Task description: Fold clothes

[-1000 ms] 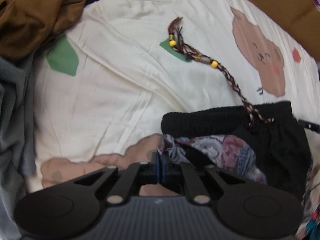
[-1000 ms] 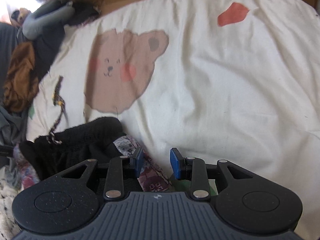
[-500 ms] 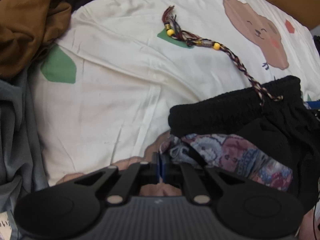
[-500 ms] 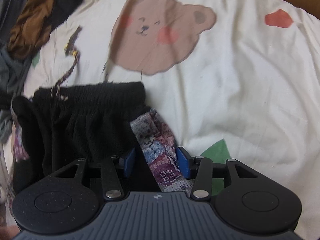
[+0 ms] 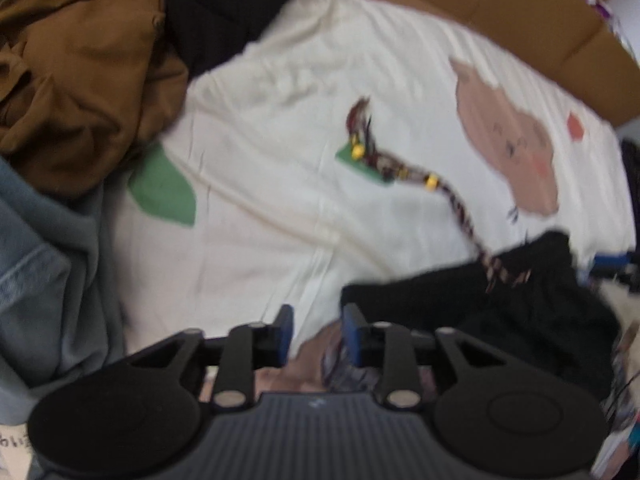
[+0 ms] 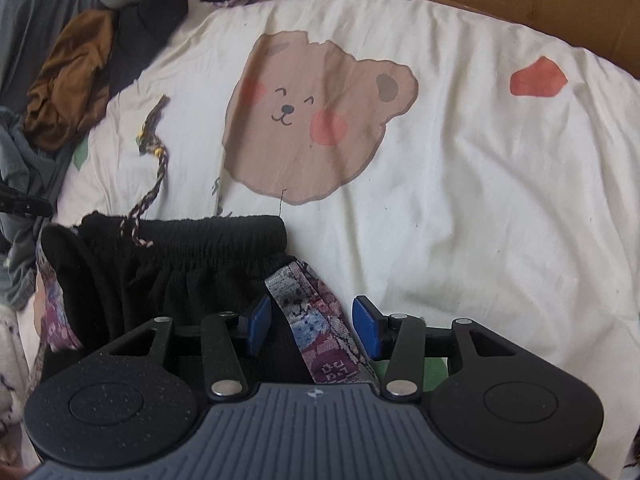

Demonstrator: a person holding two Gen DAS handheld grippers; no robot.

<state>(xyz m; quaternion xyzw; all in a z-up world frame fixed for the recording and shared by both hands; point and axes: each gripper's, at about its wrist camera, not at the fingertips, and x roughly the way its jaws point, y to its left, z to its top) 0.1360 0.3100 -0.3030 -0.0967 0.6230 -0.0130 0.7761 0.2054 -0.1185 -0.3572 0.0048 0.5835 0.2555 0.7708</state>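
**Two grippers loose over the black garment**

Both of my grippers point down at the cream bedsheet printed with a bear face. My left gripper is opening as I look; its blue pads stand apart, and only sheet and a blurred bit of patterned cloth show in the gap, with nothing pinched. My right gripper stands about half open. The patterned strip of the garment runs up between its pads, touching neither.

The black garment lies on the sheet just ahead of my right fingers, its gathered waistband toward the bear. Its braided drawstring, strung with yellow beads, trails away across the sheet. A brown garment and a grey-blue one sit heaped at the sheet's left edge.
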